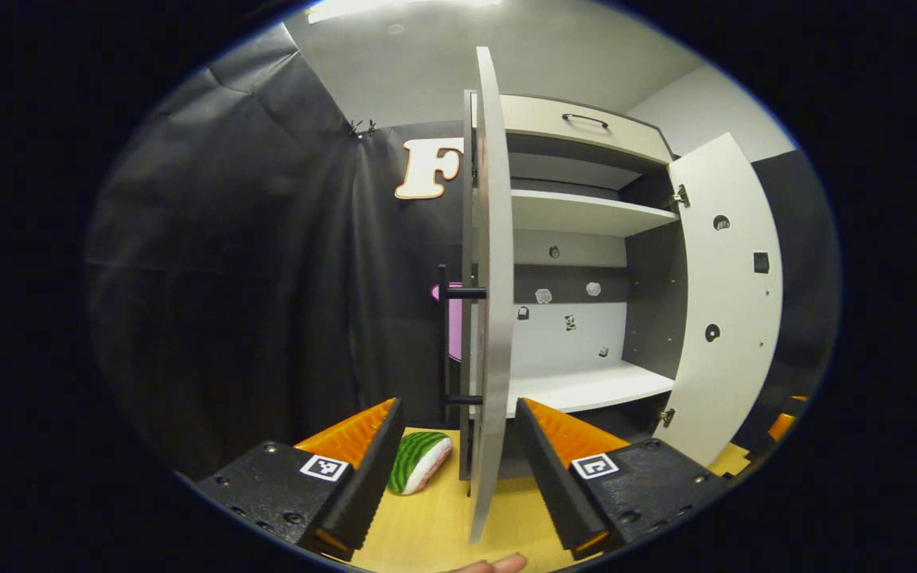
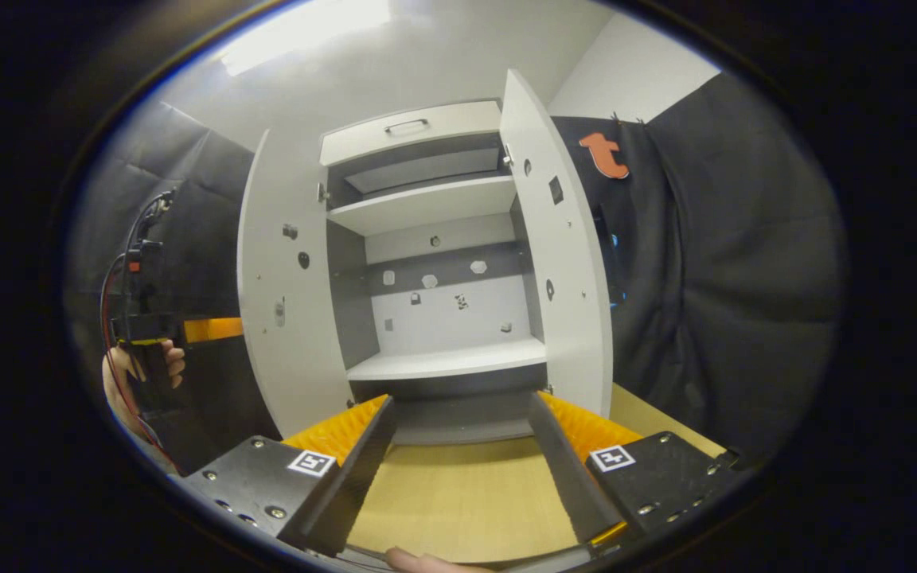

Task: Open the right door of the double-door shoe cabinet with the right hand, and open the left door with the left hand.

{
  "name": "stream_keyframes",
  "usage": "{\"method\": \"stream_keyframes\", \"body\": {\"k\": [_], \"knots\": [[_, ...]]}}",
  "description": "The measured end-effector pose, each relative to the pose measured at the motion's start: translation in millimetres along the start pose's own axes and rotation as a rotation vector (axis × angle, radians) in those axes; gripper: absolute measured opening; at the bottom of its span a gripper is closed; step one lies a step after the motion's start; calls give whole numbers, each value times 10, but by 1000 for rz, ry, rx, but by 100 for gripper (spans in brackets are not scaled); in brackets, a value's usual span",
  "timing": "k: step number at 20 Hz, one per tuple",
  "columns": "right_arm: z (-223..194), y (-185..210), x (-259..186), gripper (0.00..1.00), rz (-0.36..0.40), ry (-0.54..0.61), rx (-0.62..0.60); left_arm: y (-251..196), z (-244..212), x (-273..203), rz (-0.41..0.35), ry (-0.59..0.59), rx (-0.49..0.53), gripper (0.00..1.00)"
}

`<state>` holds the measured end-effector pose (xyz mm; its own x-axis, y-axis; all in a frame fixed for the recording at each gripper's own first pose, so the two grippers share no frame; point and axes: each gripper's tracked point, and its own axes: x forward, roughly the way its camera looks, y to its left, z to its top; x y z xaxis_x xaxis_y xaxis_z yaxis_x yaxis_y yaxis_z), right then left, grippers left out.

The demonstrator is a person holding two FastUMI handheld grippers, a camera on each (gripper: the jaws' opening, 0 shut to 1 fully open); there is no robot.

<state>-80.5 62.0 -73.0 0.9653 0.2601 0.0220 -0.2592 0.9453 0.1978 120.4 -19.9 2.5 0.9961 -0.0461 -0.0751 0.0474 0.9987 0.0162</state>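
left gripper [image 1: 458, 454] spread wide, straddling near edge of left door [image 1: 490, 318], not gripping it; right gripper [image 2: 462, 461] spread too, empty, facing shoe cabinet [image 2: 435, 278]. right door [image 2: 566, 263] swung out as well, both look fully open. Doors look stiff, light panels on hinges; bar handle [image 1: 449, 342] best hold

White double-door shoe cabinet [image 2: 435, 318], left door [image 2: 287, 286] and right door [image 2: 558, 263] swung open
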Motion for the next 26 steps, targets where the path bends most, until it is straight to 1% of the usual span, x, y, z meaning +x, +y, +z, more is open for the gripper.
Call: {"method": "stream_keyframes", "body": {"k": [1,3,4,6,7,8,9,12,14,16,18,20,21,22,23,25,26], "knots": [[19,14,-21,100,9,-4,0,29,-1,-20,10,1,9,97],[75,4,-80,100,11,-20,-12,63,-8,-74,33,3,18,99],[104,4,-116,97,10,-29,-17,40,-24,-105,30,8,17,99],[142,22,-161,97,14,-40,-22,-55,-22,-163,11,4,-5,99],[154,27,-183,100,16,-44,-24,-110,-30,-174,-3,3,-17,99],[171,24,-199,97,16,-48,-27,-152,-31,-201,-5,2,-28,99],[180,24,-209,100,16,-52,-31,-170,-36,-218,-1,0,-30,98],[218,51,-245,100,20,-60,-40,-163,-20,-246,23,-25,-33,98],[235,65,-269,100,23,-65,-43,-191,-48,-281,44,-20,-46,98],[254,83,-269,100,24,-69,-48,-235,-73,-316,43,-16,-51,97],[253,94,-280,100,26,-68,-55,-257,-116,-334,44,-9,-71,98],[253,110,-289,100,27,-67,-66,-285,-144,-359,52,-1,-60,96],[248,116,-299,100,29,-68,-72,-268,-150,-365,58,-5,-50,93],[251,124,-308,100,29,-69,-75,-261,-151,-364,63,-7,-39,96],[252,125,-315,100,29,-70,-77,-272,-167,-379,60,-5,-28,96],[263,126,-324,100,27,-75,-82,-337,-148,-380,36,-15,-30,96],[277,125,-331,100,26,-77,-85,-377,-151,-386,21,-15,-31,94]]}}
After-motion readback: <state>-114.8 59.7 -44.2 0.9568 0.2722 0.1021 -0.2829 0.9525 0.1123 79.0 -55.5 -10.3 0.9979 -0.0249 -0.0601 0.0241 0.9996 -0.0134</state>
